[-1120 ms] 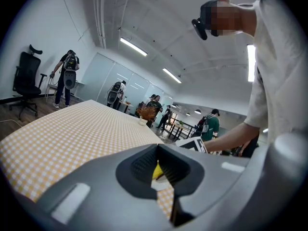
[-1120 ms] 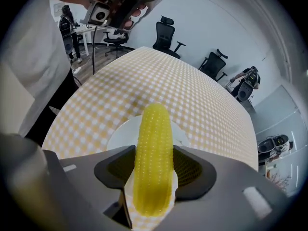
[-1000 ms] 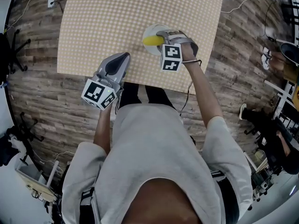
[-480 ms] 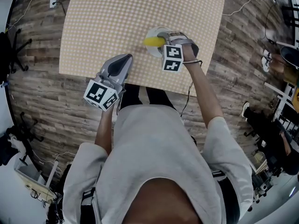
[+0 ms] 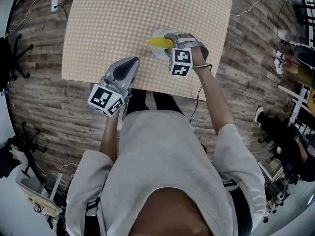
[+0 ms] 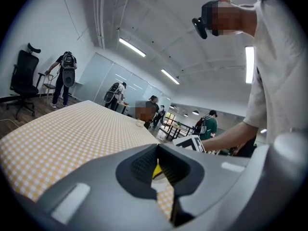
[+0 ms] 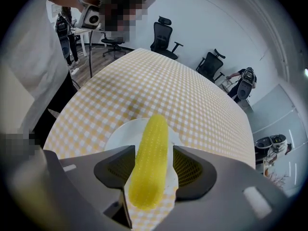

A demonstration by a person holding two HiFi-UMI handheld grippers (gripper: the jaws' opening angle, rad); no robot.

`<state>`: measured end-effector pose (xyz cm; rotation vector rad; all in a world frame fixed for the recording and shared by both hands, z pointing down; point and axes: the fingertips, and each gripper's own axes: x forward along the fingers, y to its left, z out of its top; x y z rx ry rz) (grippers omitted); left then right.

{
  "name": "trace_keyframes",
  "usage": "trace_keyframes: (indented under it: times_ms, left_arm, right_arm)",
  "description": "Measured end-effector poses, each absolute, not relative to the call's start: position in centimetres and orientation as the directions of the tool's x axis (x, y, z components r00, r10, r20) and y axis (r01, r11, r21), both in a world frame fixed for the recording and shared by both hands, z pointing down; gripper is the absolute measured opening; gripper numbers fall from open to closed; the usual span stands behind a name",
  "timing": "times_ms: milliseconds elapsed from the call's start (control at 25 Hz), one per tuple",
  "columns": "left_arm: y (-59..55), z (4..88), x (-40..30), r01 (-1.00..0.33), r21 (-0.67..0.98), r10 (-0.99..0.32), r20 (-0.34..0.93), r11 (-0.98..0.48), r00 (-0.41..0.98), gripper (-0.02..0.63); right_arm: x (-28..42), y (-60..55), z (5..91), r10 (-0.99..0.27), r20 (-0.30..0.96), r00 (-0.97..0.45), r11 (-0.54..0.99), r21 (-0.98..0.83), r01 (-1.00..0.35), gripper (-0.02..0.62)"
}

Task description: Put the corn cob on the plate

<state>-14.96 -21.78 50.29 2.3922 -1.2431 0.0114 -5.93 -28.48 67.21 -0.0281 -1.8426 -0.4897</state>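
Note:
The yellow corn cob (image 7: 149, 162) lies lengthwise on the white plate (image 7: 120, 136), which sits on the checked table near its front edge. My right gripper (image 7: 151, 166) points steeply down over it with a jaw on either side of the cob. The jaws have just been easing apart; a sliver of plate shows beside the right pad, so they stand open. In the head view the corn cob (image 5: 158, 42) sticks out left of the right gripper (image 5: 172, 38) over the plate (image 5: 156, 53). My left gripper (image 5: 132, 61) hovers shut and empty at the table's front edge.
The checked table (image 5: 123, 18) stretches away beyond the plate. Wooden floor (image 5: 39, 97) surrounds it, with cables and chair bases at the sides. Office chairs (image 7: 163, 30) and people stand far off. The right gripper's marker cube (image 6: 190, 142) shows past the left gripper (image 6: 159, 167).

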Motion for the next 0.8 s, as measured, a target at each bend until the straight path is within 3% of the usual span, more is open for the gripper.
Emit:
trace_keyframes:
  times_ms: [280,400,440,680,800]
  left_arm:
    - [-21.4,48.5,-13.7,-0.767,0.353,-0.767,0.178,-0.535,0.617,0.009]
    - [-20.9,47.4,-13.0,-0.767,0.339,-0.769,0.163,-0.544,0.618,0.009]
    - [-20.7,47.1,-12.7,-0.767,0.336,-0.769,0.159,-0.547,0.619,0.009]
    - [-19.2,46.8,-11.1,-0.760,0.338,-0.764,0.154,-0.555,0.627,0.009]
    - [-18.7,46.6,-10.5,-0.762,0.335,-0.765,0.156,-0.554,0.625,0.009]
  right_arm:
    - [-5.6,-28.1,64.6,-0.301,0.885,-0.356,0.887,0.396,0.237,0.173]
    - [-5.2,-28.3,63.1,-0.387,0.840,-0.379,0.842,0.490,0.226,0.018]
    - [-5.0,-28.3,62.6,-0.409,0.828,-0.384,0.829,0.513,0.223,0.000]
    - [-3.8,-27.9,61.9,-0.444,0.809,-0.384,0.818,0.541,0.196,0.000]
    - [-3.5,-28.3,61.1,-0.469,0.781,-0.413,0.837,0.542,0.073,0.000]
